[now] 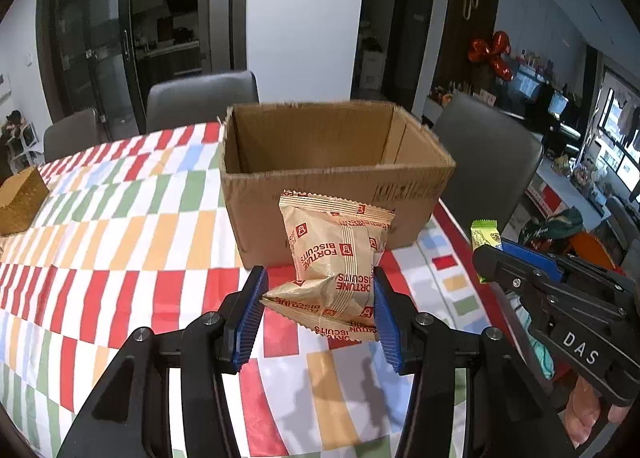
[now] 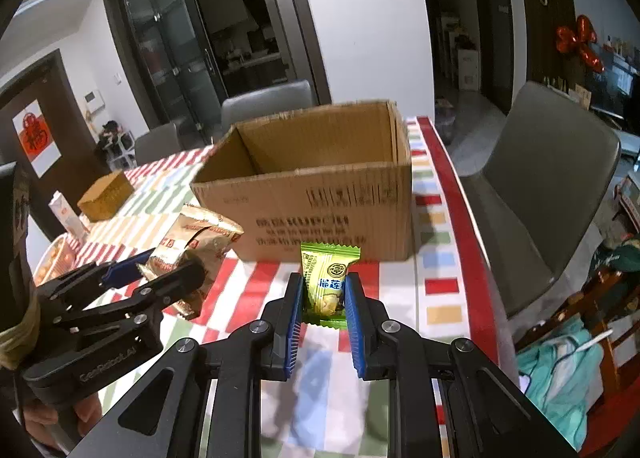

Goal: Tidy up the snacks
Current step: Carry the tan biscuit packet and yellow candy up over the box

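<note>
My left gripper point(image 1: 319, 298) is shut on tan Fortune Biscuits packets point(image 1: 334, 254) and holds them above the table, just in front of an open cardboard box point(image 1: 332, 173). My right gripper point(image 2: 323, 296) is shut on a small green snack packet point(image 2: 326, 278), also held above the table in front of the box point(image 2: 320, 193). The green packet shows in the left wrist view point(image 1: 485, 236), and the biscuit packets show in the right wrist view point(image 2: 196, 242). The box's floor is hidden by its front wall.
The table has a checked cloth point(image 1: 120, 225). A small brown box point(image 1: 20, 197) sits at the far left, with a carton point(image 2: 66, 215) near it. Grey chairs point(image 2: 548, 185) stand around the table. The red table edge point(image 2: 464, 225) runs on the right.
</note>
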Motion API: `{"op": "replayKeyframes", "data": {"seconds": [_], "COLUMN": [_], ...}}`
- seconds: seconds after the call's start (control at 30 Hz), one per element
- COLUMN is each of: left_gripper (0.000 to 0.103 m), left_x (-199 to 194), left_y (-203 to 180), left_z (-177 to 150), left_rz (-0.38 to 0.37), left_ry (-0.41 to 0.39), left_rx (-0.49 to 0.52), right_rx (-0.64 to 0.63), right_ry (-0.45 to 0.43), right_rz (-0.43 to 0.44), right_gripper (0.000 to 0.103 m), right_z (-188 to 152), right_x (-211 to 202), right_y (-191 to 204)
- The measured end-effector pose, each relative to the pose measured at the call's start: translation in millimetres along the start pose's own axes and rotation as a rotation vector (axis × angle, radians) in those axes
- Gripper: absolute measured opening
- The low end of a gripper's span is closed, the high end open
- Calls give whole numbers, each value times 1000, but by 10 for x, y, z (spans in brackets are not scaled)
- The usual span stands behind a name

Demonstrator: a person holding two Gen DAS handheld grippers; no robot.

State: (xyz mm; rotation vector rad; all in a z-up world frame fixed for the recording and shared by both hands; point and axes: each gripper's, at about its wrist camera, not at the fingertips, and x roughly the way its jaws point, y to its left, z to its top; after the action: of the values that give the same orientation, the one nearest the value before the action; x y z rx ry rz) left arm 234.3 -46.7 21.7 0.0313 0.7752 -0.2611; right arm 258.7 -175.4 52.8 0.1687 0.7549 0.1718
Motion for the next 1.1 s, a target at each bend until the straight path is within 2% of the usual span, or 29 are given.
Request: {"op": "replayKeyframes", "data": {"seconds": [0.53,0.77,1.1], "left_gripper": [50,50,50], "left_x": [-321,-321,-128], "left_y": [41,116,217], "left_z": [446,658,986], "left_rz": [42,52,57], "left_ry": [-119,-139,-117], "left_rx": [14,15,17], "right_rx": [-72,-113,-143], "right_ry": [-122,-138,-130], "right_rz": [-15,-24,-46], "right_gripper": [22,22,22], "right_z": [525,725,1014], "right_x": [-288,-282,-146], "right_y": [164,231,263]}}
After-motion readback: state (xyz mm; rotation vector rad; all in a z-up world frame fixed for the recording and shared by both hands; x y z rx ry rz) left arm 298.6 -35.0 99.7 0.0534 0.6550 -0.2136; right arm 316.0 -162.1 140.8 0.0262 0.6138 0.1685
